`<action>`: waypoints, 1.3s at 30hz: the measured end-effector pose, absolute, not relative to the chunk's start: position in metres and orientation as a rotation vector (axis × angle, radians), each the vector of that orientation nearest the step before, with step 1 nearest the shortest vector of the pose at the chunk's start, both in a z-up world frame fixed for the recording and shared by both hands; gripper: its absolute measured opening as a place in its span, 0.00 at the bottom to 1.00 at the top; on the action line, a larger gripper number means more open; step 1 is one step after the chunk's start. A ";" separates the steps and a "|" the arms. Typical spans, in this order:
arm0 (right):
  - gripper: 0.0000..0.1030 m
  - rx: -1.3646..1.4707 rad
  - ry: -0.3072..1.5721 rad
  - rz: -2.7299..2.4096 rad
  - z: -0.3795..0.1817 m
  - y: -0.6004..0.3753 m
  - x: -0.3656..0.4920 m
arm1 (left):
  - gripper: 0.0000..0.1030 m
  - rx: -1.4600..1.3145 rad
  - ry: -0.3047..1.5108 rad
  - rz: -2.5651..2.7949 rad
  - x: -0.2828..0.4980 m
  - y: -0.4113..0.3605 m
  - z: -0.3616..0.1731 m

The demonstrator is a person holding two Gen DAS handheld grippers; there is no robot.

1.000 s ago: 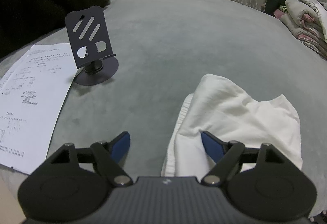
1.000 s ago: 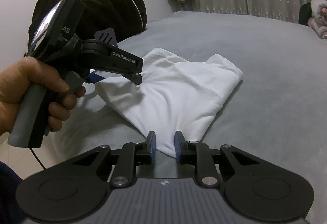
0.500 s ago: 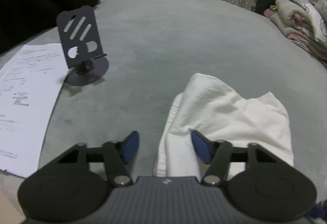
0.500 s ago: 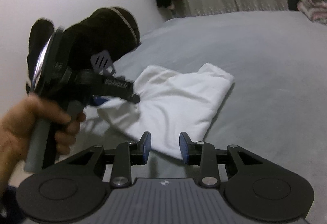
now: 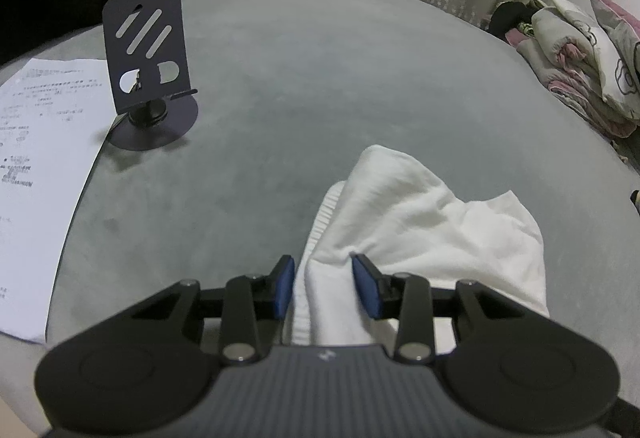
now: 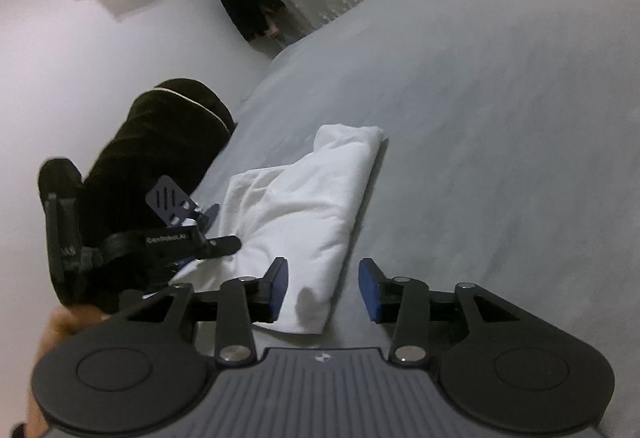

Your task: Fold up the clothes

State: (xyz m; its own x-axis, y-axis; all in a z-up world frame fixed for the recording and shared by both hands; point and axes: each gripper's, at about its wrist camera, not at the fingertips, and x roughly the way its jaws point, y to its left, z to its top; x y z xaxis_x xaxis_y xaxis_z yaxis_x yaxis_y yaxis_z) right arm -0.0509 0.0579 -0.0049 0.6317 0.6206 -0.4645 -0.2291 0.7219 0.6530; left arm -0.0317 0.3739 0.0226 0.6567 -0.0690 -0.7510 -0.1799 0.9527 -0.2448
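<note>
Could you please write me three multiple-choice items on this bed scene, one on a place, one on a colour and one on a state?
1. Where does the phone stand sit?
A. on the grey bed, beside the printed paper
B. on top of the white garment
C. on the pile of bedding

2. What colour are the pads on the fingers of the left gripper?
A. red
B. blue
C. yellow

3. How does the right gripper stand?
A. shut on the garment
B. open, holding nothing
C. shut on the paper

Answers:
1. A: its round base rests on the bed at the edge of the printed paper.
2. B: both pads show blue in the left wrist view.
3. B: its fingers are wide apart over the near corner of the white garment, with nothing pinched between them.
</note>
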 end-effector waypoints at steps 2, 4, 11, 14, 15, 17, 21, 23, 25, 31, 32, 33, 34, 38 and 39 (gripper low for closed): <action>0.51 0.615 0.745 0.522 -0.007 0.060 -0.047 | 0.33 -0.319 0.856 0.064 -0.032 0.375 0.022; 0.51 0.605 0.742 0.510 -0.006 0.065 -0.044 | 0.33 -0.325 0.856 0.064 -0.032 0.375 0.022; 0.51 0.572 0.711 0.504 -0.010 0.079 -0.036 | 0.33 -0.341 0.856 0.064 -0.032 0.377 0.021; 0.51 0.610 0.717 0.520 -0.014 0.079 -0.027 | 0.33 -0.341 0.856 0.065 -0.032 0.377 0.021; 0.51 0.621 0.721 0.520 -0.014 0.080 -0.025 | 0.33 -0.342 0.856 0.066 -0.032 0.377 0.021; 0.51 0.640 0.724 0.519 -0.015 0.081 -0.019 | 0.33 -0.343 0.856 0.067 -0.032 0.377 0.021; 0.50 0.672 0.711 0.521 -0.018 0.082 -0.014 | 0.34 -0.344 0.855 0.070 -0.032 0.377 0.021; 0.50 0.656 0.707 0.528 -0.018 0.087 -0.013 | 0.34 -0.345 0.855 0.072 -0.032 0.377 0.021; 0.50 0.640 0.703 0.534 -0.018 0.091 -0.011 | 0.34 -0.346 0.855 0.073 -0.032 0.377 0.022; 0.18 0.708 0.729 0.540 -0.025 0.086 -0.005 | 0.35 -0.378 0.839 0.056 -0.033 0.380 0.023; 0.17 0.711 0.727 0.543 -0.024 0.085 -0.004 | 0.35 -0.381 0.835 0.051 -0.034 0.380 0.024; 0.17 0.714 0.725 0.545 -0.022 0.084 -0.004 | 0.35 -0.388 0.833 0.050 -0.034 0.381 0.024; 0.16 0.718 0.724 0.548 -0.021 0.083 -0.004 | 0.35 -0.400 0.832 0.048 -0.035 0.383 0.025; 0.15 0.680 0.711 0.569 -0.008 0.079 -0.003 | 0.34 -0.468 0.824 -0.002 -0.038 0.385 0.026; 0.15 0.650 0.709 0.575 -0.003 0.078 -0.004 | 0.34 -0.485 0.821 -0.021 -0.039 0.385 0.026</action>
State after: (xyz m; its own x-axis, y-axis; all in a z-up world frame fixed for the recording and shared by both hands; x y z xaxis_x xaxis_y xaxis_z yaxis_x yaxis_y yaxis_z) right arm -0.0037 0.0779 -0.0026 0.6255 0.6689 -0.4016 -0.2546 0.6616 0.7054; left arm -0.0391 0.3846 0.0263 0.6878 -0.2025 -0.6971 -0.1664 0.8908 -0.4229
